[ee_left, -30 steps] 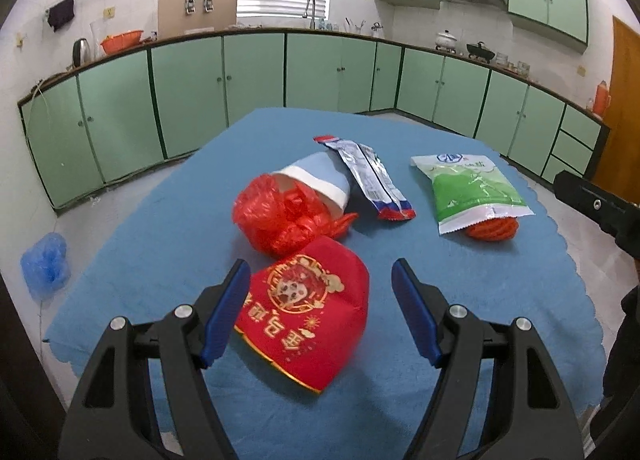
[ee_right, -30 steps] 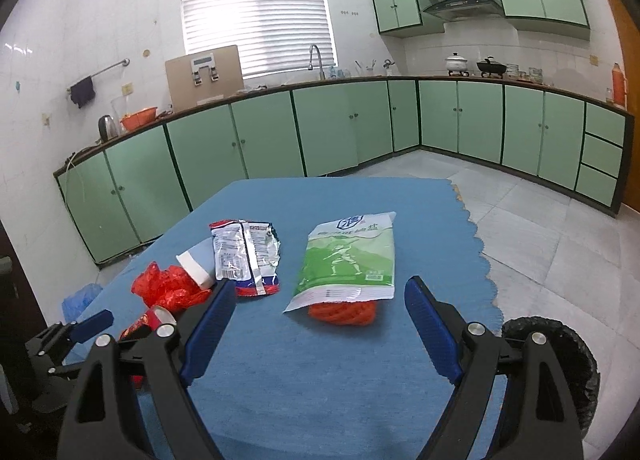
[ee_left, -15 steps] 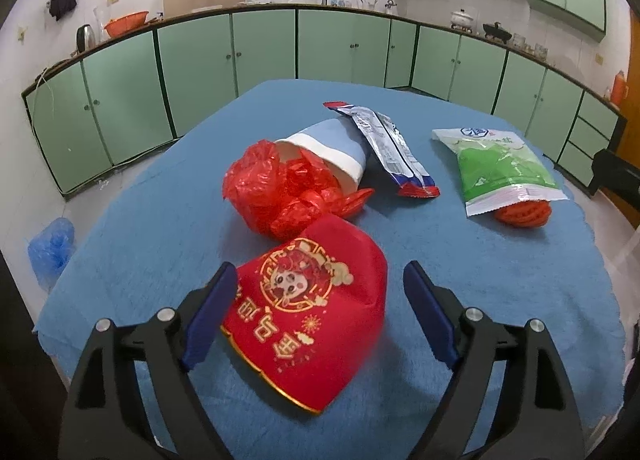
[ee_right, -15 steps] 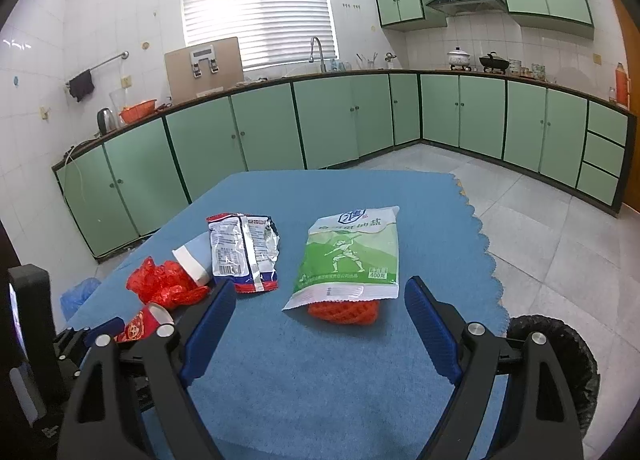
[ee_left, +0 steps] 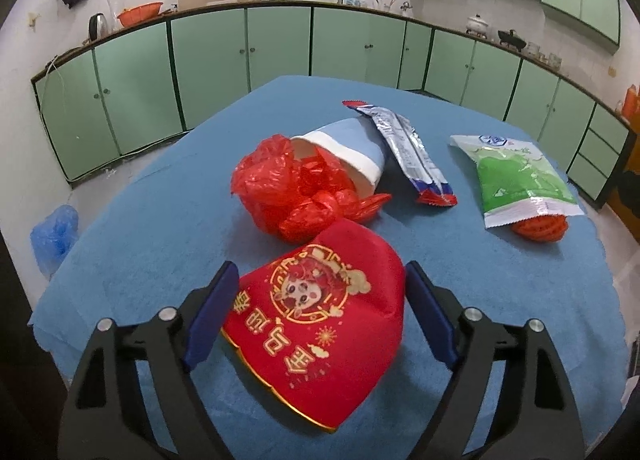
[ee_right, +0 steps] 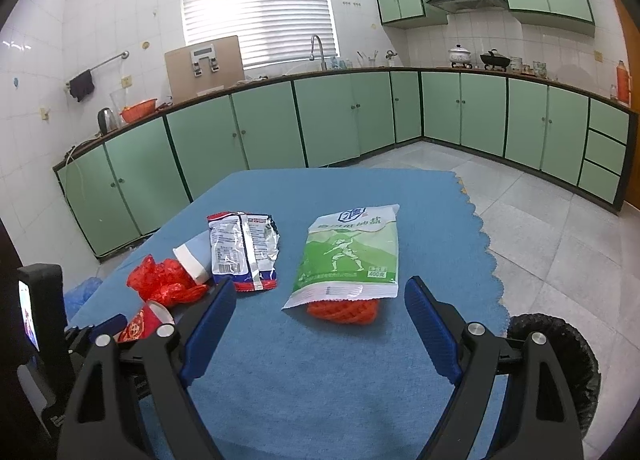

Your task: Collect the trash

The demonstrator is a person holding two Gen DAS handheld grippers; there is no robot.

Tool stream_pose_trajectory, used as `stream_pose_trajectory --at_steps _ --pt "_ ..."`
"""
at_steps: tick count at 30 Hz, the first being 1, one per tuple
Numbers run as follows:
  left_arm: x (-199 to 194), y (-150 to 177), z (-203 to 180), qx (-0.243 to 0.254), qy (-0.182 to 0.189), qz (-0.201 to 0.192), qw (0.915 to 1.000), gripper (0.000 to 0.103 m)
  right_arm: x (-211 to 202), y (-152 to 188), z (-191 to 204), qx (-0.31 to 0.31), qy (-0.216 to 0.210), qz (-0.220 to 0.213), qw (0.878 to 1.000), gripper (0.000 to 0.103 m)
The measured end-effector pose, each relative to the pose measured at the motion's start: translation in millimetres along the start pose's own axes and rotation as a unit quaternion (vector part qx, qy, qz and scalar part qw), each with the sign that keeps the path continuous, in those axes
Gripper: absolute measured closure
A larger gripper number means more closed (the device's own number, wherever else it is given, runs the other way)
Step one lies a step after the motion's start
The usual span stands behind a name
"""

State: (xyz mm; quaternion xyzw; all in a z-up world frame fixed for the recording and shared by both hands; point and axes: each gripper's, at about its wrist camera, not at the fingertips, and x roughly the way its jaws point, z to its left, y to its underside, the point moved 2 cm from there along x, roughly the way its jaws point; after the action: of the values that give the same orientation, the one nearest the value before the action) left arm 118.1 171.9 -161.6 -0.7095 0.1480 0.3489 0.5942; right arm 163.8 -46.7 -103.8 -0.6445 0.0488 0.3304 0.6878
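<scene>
Right now the left tool (ee_left: 320, 312) has the red cup (ee_left: 320, 324) lined up squarely between its blue pads (ee_left: 210, 318), jaws still wide but easing inward, and neither pad is pressing on the paper that I can see. That cup lies on its side on the blue bench (ee_left: 132, 260), rim toward the camera, base pointing away toward the red bag (ee_left: 292, 196), so its long axis runs roughly along the tool's own line of reach. That's the relation that matters: the pads would close across the cup's width, a flattened paper wall that I'd judge will crumple rather than resist.

The left tool is angled steeply down over the cup, low to the bench. The right tool (ee_right: 316, 324) hangs wide apart with nothing in it, tilted more gently, aimed toward the green packet (ee_right: 352, 256) and the orange net (ee_right: 344, 310) tucked under its near edge. The silver wrapper (ee_right: 242, 248) and blue cup (ee_right: 194, 256) lie farther back. A black bin (ee_right: 560, 344) shows just off the bench's right edge, nearer the right hand.
</scene>
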Motion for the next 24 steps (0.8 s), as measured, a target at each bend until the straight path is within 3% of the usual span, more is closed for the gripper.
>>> stream_pose_trajectory --at_steps 6,10,13,18,22,24 --pt "-12 -3 1 -0.007 0.034 -0.026 0.9991 0.045 0 1 -2 0.002 -0.002 0.002 1.0 0.018" --pt "-22 -7 3 -0.018 0.067 -0.041 0.9967 0.066 -1 1 -1 0.001 -0.004 0.002 1.0 0.018" --pt "-24 -9 6 -0.024 0.069 -0.04 0.9965 0.066 0 0 -1 0.0 -0.007 0.002 1.0 0.018" --pt "-18 -8 18 -0.032 0.039 -0.034 0.9981 0.066 1 1 -3 0.003 -0.008 0.003 1.0 0.018" --pt "-14 -10 24 -0.032 0.026 -0.037 0.9985 0.059 2 3 -2 0.003 -0.011 0.007 1.0 0.018" --pt "-12 -9 29 -0.042 0.022 -0.034 0.9983 0.048 2 4 -1 0.001 -0.012 0.008 1.0 0.018"
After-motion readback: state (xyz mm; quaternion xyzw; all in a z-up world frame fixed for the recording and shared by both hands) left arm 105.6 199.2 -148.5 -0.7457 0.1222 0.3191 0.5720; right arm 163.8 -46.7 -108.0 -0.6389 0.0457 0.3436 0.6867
